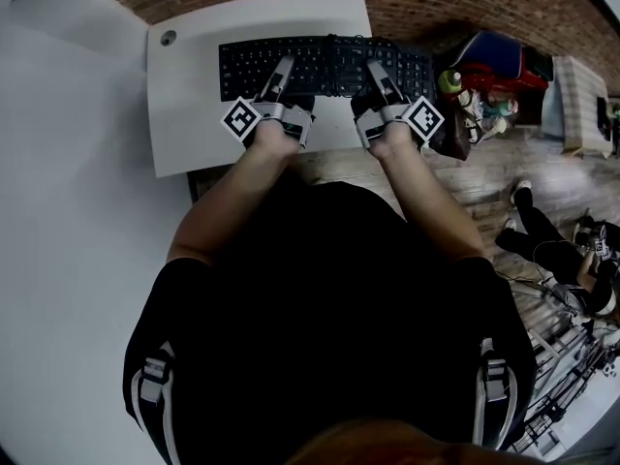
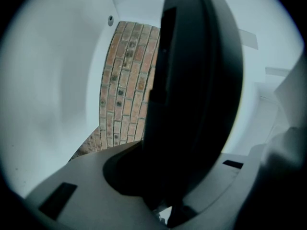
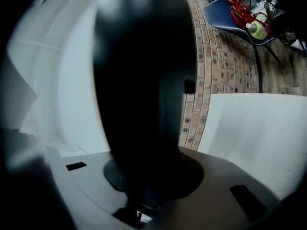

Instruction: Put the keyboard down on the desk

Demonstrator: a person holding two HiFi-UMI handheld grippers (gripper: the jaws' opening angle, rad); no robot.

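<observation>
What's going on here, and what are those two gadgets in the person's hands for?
A person holds a gripper in each hand, and both are clamped on a black keyboard. The left gripper has its fingers on the keyboard's left half, and the right gripper on its right half. The keyboard is over the far part of a white desk. Whether it already rests on the desk cannot be told.

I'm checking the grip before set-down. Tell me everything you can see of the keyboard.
The keyboard is black, wide, curved, with rows of dark keys, plastic by its look. It sits level over the white desk. The left hand-held gripper and right hand-held gripper clamp its near edge. Whether it touches the desk is unclear.
</observation>
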